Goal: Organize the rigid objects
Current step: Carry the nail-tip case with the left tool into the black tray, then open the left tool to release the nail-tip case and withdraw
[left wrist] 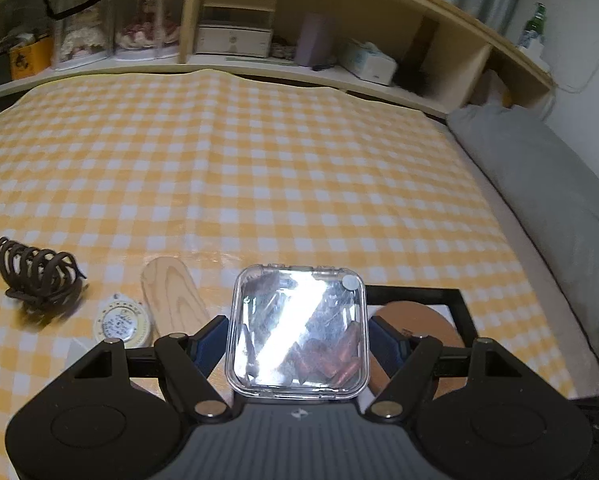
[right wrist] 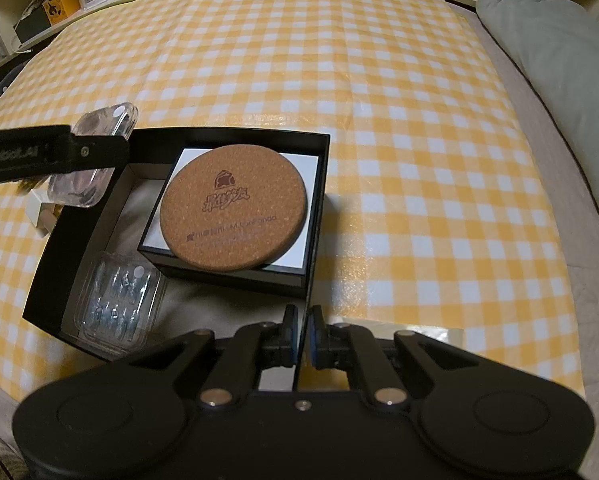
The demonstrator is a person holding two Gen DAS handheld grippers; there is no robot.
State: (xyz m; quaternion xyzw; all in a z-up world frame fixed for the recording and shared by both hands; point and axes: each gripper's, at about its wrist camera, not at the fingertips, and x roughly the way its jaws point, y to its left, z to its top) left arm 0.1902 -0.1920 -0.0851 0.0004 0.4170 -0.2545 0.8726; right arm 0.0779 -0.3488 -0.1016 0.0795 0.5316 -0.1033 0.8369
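Yellow-checked cloth (right wrist: 399, 128) covers the whole work surface, with wooden shelves behind it, and your left gripper (left wrist: 297, 344) carries a clear plastic case (left wrist: 297, 328) clamped between its blue pads, held over the near left corner of the black box (right wrist: 319, 184). Your right gripper (right wrist: 302, 336) sits with its jaws pressed nearly together on the box's front wall, pinning it steady. Inside the box, a cork coaster (right wrist: 235, 208) lies on a smaller black tray, and a second clear case (right wrist: 117, 304) already fills the front left corner. That's your risk: free floor space is tight, so if you let go too early the case could land on the box rim or on the other case and tip out. Its smooth sides also look slippery, and glare off the lid hides how firmly the pads bite. Ease it low before letting go. Waiting on the cloth are a hair claw (left wrist: 39, 276), a round tin (left wrist: 121, 322) and a wooden paddle (left wrist: 171, 300).
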